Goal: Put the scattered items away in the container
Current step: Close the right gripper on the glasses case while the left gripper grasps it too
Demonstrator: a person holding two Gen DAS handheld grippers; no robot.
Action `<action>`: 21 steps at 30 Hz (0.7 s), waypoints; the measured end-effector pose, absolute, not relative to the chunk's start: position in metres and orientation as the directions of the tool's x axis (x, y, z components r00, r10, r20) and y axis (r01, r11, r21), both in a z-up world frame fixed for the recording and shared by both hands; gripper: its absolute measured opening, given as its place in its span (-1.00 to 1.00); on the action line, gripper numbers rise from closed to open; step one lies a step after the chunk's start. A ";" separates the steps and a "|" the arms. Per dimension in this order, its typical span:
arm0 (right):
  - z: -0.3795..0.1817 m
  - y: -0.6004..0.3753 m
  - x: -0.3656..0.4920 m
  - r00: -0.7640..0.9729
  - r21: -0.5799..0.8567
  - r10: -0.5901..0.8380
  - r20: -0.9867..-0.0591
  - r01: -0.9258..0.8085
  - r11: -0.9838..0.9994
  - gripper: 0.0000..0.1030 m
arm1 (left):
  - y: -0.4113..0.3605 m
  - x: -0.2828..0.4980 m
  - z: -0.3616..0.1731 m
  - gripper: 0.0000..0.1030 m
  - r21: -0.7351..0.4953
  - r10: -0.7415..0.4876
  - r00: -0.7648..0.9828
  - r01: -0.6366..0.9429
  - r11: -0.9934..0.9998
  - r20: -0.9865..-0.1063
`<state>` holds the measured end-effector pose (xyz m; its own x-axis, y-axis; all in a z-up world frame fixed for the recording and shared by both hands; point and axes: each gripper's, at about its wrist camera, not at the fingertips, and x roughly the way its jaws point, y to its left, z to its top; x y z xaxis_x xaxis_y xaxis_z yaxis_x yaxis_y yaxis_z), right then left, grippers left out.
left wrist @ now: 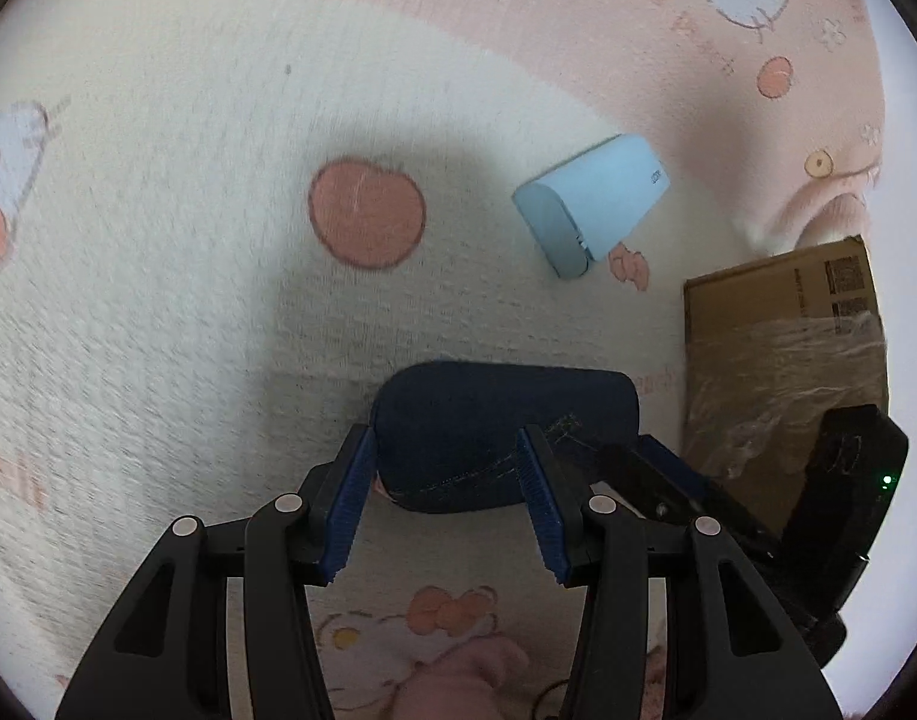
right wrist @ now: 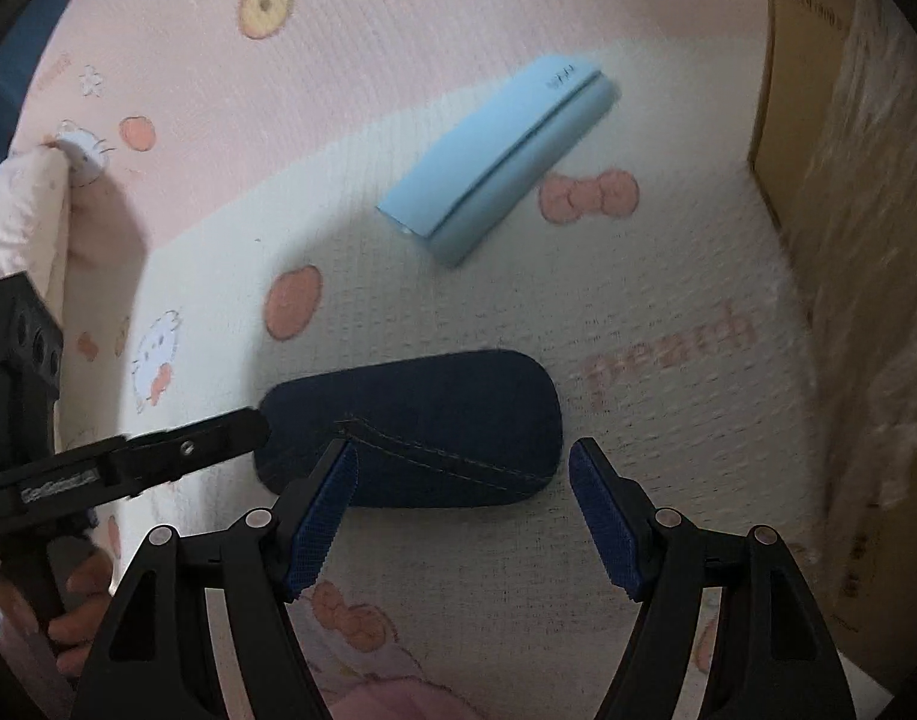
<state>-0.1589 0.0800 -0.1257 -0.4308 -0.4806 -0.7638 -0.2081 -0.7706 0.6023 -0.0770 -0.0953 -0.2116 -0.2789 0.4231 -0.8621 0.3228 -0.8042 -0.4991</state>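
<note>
A dark navy denim case [left wrist: 506,432] lies on the patterned blanket; it also shows in the right wrist view [right wrist: 422,426]. My left gripper [left wrist: 446,450] straddles its left end, jaws closed against its sides. My right gripper [right wrist: 461,462] hovers open over the case's other end, one blue pad [right wrist: 323,510] over the fabric, the other pad [right wrist: 602,516] beside it. A light blue box [left wrist: 590,204] lies further off; it also shows in the right wrist view [right wrist: 500,162]. A cardboard box [left wrist: 782,360] stands to the right.
The pink and cream cartoon-print blanket [left wrist: 188,240] covers the whole surface. The cardboard box wall [right wrist: 848,240], partly wrapped in clear plastic, fills the right edge of the right wrist view. A pink quilt fold [right wrist: 32,210] rises at the left.
</note>
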 end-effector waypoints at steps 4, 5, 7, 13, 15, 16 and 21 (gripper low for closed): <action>-0.133 0.084 -0.161 -0.446 0.627 -0.497 -0.744 -0.211 -0.750 0.39 | -0.095 -0.081 -0.215 0.03 -0.495 0.415 -0.283 0.338 -0.800 -0.865; -0.134 0.084 -0.163 -0.446 0.629 -0.501 -0.742 -0.205 -0.749 0.39 | -0.094 -0.082 -0.215 0.03 -0.491 0.412 -0.282 0.335 -0.804 -0.866; -0.136 0.087 -0.165 -0.447 0.623 -0.497 -0.744 -0.196 -0.757 0.39 | -0.094 -0.083 -0.217 0.03 -0.488 0.408 -0.282 0.337 -0.805 -0.868; -0.142 0.087 -0.164 -0.457 0.656 -0.520 -0.722 -0.212 -0.725 0.23 | -0.088 -0.093 -0.212 0.03 -0.423 0.355 -0.257 0.297 -0.856 -0.899; -0.142 0.088 -0.160 -0.460 0.656 -0.518 -0.722 -0.216 -0.723 0.23 | -0.086 -0.097 -0.210 0.05 -0.409 0.342 -0.259 0.275 -0.870 -0.903; -0.143 0.089 -0.157 -0.458 0.662 -0.521 -0.720 -0.232 -0.712 0.23 | -0.086 -0.100 -0.210 0.05 -0.405 0.339 -0.259 0.266 -0.875 -0.904; -0.145 0.084 -0.145 -0.406 0.649 -0.533 -0.742 -0.238 -0.723 0.24 | -0.082 -0.125 -0.204 0.05 -0.393 0.335 -0.276 0.190 -0.900 -0.901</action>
<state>-0.1446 0.0837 -0.1445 -0.4056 -0.5332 -0.7424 -0.2381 -0.7226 0.6490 -0.1248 -0.0825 -0.2041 -0.2764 0.3351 -0.9007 0.1899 -0.8997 -0.3930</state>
